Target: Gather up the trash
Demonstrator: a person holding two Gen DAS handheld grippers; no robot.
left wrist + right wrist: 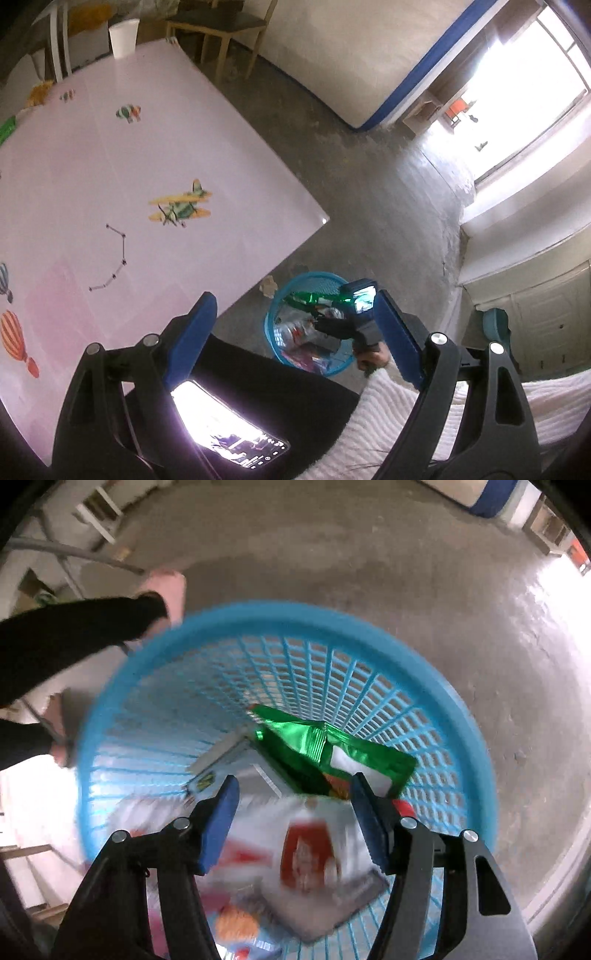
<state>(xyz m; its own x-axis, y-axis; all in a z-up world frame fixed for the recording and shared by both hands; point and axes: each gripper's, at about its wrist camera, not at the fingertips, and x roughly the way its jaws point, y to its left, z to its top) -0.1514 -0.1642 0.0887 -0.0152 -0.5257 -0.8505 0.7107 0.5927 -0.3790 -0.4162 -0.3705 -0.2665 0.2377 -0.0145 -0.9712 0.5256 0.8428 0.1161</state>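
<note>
A pale pink table (110, 177), printed with planes and balloons, spreads ahead and left of the left tool; a white paper cup (123, 37) stands at its far edge. Right of it, the grey concrete floor (369, 184) carries a blue mesh basket (461, 746), directly beneath the right tool.

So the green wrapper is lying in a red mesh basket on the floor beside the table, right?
Not quite: the mesh basket is light blue, not red. The right wrist view shows the green wrapper lying inside it, and the left wrist view shows it on the floor beside the table.
</note>
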